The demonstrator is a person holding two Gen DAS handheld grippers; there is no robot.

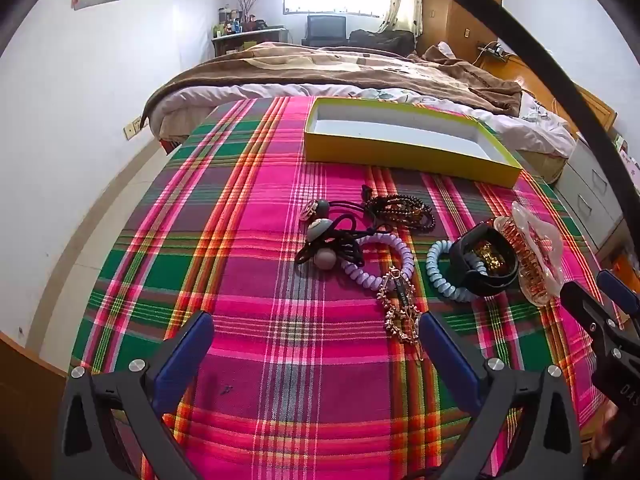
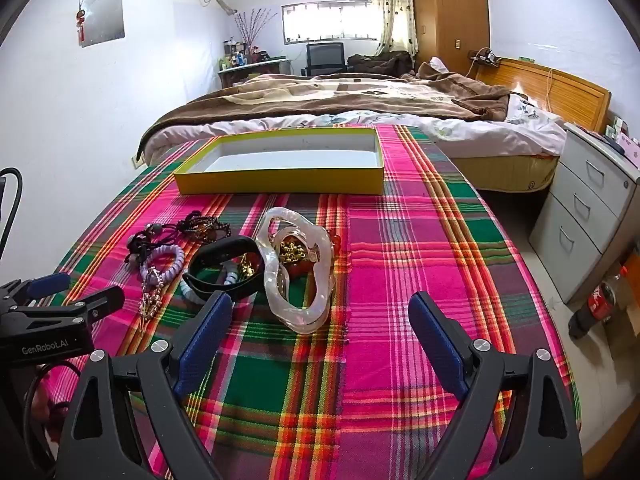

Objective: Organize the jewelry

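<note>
Left gripper (image 1: 316, 344) gapes wide and empty over the plaid cloth (image 1: 256, 280), the jewelry pile (image 1: 384, 248) just beyond and the yellow box (image 1: 404, 152) toward the far edge. Right gripper (image 2: 320, 320) likewise spreads wide, empty, just short of the pearly clip (image 2: 296, 272), box (image 2: 280, 184) beyond.

Our two handheld grippers, black and blue

We see each gripper (image 1: 312, 350) (image 2: 320, 332) as black angular arms with silver screws and blue finger pads (image 2: 436, 344); one body reads "GenRobot.AI", with a black cable beside it.
</note>
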